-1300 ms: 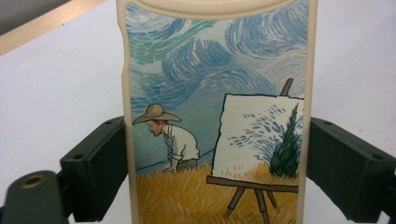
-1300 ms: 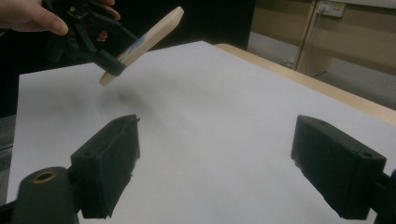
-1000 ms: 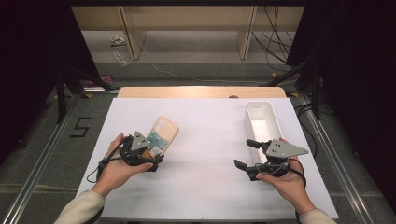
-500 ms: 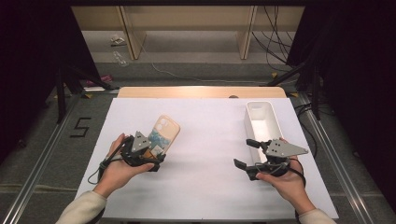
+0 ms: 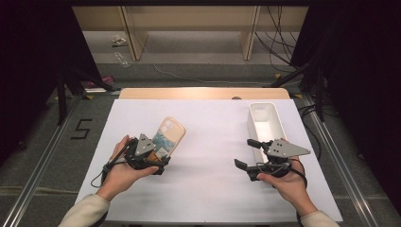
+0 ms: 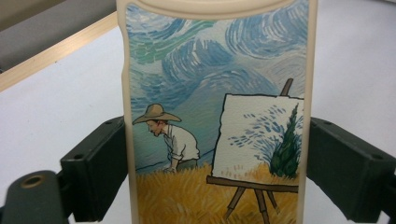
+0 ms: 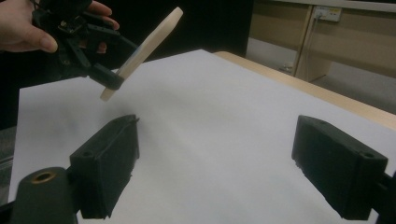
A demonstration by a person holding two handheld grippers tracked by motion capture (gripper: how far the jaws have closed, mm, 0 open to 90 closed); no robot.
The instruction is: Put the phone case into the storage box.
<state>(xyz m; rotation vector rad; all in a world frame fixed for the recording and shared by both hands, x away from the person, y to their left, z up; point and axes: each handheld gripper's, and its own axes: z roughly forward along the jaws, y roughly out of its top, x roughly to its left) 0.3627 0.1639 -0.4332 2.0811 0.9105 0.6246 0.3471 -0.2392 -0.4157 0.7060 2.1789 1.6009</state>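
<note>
Left claw [image 5: 158, 158] is clamped on the long edges of a cream phone case [image 5: 168, 135] painted with a figure at an easel, holding it tilted clear of the white bench [image 5: 213, 132]. Right claw [image 5: 246, 153] is spread wide, grasping nothing, apparently just above the bench beside a white bin [image 5: 265, 124].

Hand-held grippers and sleeves.
Left gripper [image 5: 163, 161] and right gripper [image 5: 246, 153]: black frames, blocky black jaws with small screw holes, grey three-cornered top plates, trailing black cables. Both forearms wear light beige sleeves [image 5: 84, 211].
</note>
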